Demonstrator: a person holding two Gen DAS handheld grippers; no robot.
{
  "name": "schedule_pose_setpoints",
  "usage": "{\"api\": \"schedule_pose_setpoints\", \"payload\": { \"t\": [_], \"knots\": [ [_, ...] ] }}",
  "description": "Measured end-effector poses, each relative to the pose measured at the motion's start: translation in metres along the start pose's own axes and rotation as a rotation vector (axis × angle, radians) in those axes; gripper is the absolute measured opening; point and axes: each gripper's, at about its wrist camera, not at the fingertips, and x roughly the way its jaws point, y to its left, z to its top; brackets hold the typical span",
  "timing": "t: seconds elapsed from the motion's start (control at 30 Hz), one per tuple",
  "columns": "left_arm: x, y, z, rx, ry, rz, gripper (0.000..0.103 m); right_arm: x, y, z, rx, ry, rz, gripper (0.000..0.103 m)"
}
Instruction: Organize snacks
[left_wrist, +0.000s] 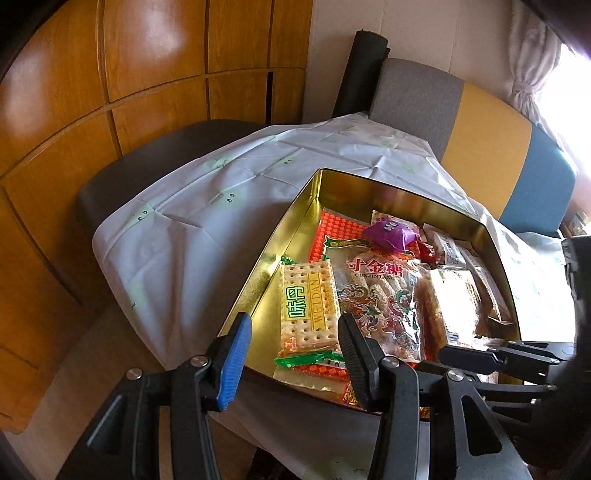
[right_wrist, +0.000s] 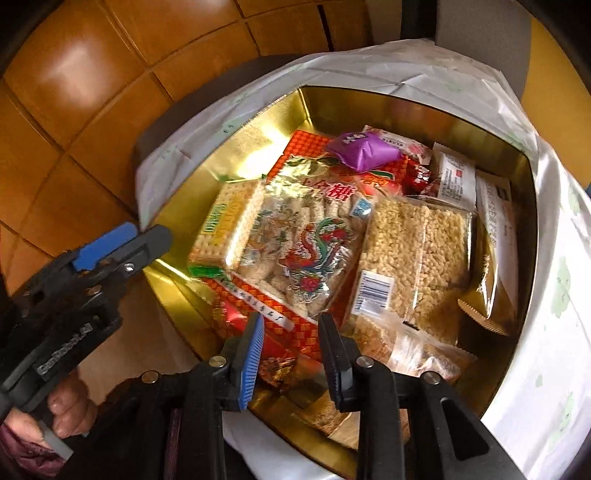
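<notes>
Below both hand-held grippers, a gold tin (right_wrist: 369, 99) of snacks sits on a white-covered worktop (left_wrist: 177, 236).

Ahead of the left hand-held gripper (left_wrist: 295, 354), jaws apart and empty, lies the cracker pack (left_wrist: 308, 302). Under the right hand-held gripper (right_wrist: 291, 350), jaws slightly parted with nothing clamped, lie the phoenix-printed candy bag (right_wrist: 295, 247), puffed-rice bar (right_wrist: 417, 251) and purple packet (right_wrist: 362, 151).

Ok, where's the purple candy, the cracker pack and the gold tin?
purple candy (right_wrist: 364, 151), right wrist view, middle of wrapper
cracker pack (left_wrist: 308, 306), left wrist view, front label
gold tin (left_wrist: 295, 218), left wrist view, left wall
</notes>
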Motion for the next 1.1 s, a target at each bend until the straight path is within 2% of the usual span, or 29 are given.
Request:
{"api": "schedule_pose_setpoints", "payload": {
  "t": [0.27,0.47,0.67,0.73,0.8,0.97,1.1],
  "knots": [
    [0.000,-0.005,-0.003,0.022,0.001,-0.006,0.049,-0.006,0.004,-0.010,0.004,-0.046,-0.064,0.031],
    [-0.005,-0.009,-0.004,0.034,-0.014,-0.019,0.049,-0.020,0.006,-0.022,0.036,-0.145,-0.114,0.031],
    [-0.013,-0.018,-0.007,0.055,-0.048,-0.037,0.050,-0.044,-0.003,-0.038,0.121,-0.269,-0.233,0.038],
    [-0.016,-0.021,-0.009,0.060,-0.060,-0.036,0.055,-0.052,-0.005,-0.042,0.144,-0.303,-0.276,0.039],
    [-0.019,-0.025,-0.011,0.065,-0.068,-0.038,0.055,-0.060,-0.007,-0.050,0.172,-0.335,-0.320,0.039],
    [-0.025,-0.035,-0.017,0.087,-0.079,-0.055,0.057,-0.069,-0.015,-0.064,0.225,-0.369,-0.385,0.039],
    [-0.030,-0.041,-0.023,0.093,-0.091,-0.073,0.062,-0.075,-0.022,-0.077,0.265,-0.384,-0.420,0.039]
  ]
}}
